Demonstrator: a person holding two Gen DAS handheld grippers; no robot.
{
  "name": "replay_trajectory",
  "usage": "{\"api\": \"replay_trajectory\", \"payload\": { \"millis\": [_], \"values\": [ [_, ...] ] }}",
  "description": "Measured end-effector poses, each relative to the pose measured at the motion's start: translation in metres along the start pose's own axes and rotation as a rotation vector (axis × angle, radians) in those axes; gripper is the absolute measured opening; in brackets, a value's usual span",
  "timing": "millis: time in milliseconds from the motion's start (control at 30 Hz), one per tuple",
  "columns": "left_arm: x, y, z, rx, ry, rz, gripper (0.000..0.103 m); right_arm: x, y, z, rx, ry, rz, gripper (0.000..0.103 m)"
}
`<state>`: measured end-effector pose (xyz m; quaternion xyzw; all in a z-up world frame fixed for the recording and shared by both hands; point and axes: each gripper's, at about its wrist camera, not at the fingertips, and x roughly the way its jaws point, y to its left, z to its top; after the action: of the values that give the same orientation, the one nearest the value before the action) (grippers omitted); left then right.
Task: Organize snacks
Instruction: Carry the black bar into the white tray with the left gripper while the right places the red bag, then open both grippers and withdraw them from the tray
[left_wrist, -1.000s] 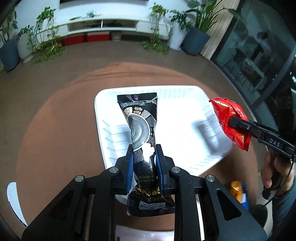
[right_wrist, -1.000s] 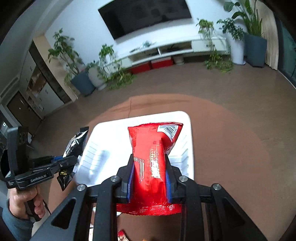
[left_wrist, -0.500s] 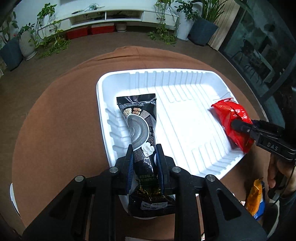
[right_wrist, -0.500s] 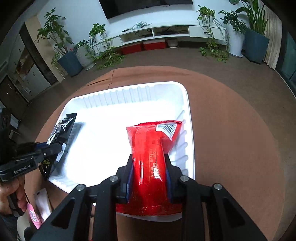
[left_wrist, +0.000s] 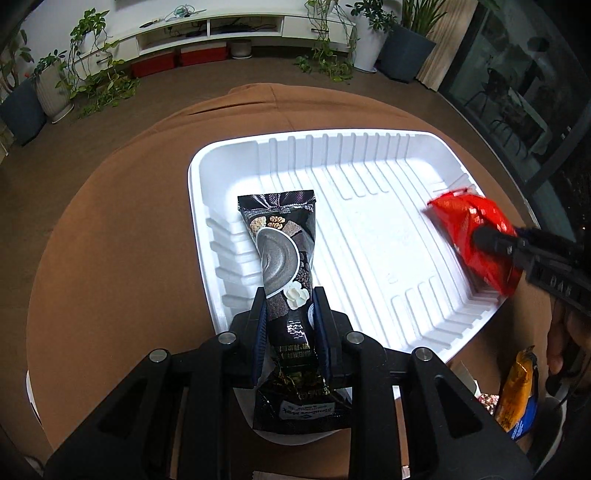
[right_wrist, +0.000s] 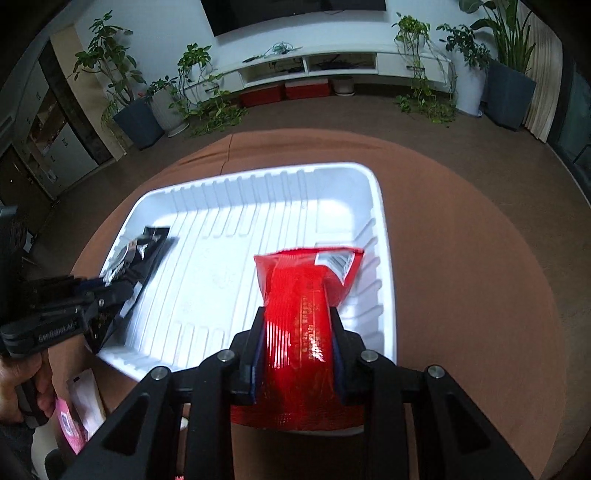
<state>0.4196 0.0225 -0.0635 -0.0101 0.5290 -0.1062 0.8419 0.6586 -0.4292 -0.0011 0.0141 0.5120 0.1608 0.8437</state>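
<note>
Black packet (left_wrist: 282, 254) is gripped by left tongs (left_wrist: 289, 317), red packet (right_wrist: 306, 295) by right tongs (right_wrist: 297, 328), both over white tray (left_wrist: 369, 229).

Tray (left_wrist: 229, 155) on round table (left_wrist: 110, 240); black snack pouch (left_wrist: 282, 240) over its left side, red snack bag (left_wrist: 467, 225) over its right.

White TV console (right_wrist: 325, 66), potted plants (right_wrist: 125, 96), brown floor (right_wrist: 369, 110)
</note>
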Motion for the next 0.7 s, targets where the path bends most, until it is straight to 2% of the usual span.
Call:
{"api": "replay_trajectory", "payload": {
  "millis": [233, 367, 700],
  "values": [
    [0.005, -0.006, 0.004, 0.015, -0.003, 0.006, 0.023, 0.014, -0.005, 0.007, -0.017, 0.004, -0.019, 0.034],
    [0.009, -0.007, 0.006, 0.007, -0.005, 0.001, 0.023, 0.024, -0.006, 0.000, -0.006, 0.065, -0.015, 0.047],
    [0.004, -0.004, -0.005, 0.006, -0.014, 0.009, 0.023, 0.013, 0.008, -0.015, -0.036, 0.079, -0.015, 0.048]
  ]
}}
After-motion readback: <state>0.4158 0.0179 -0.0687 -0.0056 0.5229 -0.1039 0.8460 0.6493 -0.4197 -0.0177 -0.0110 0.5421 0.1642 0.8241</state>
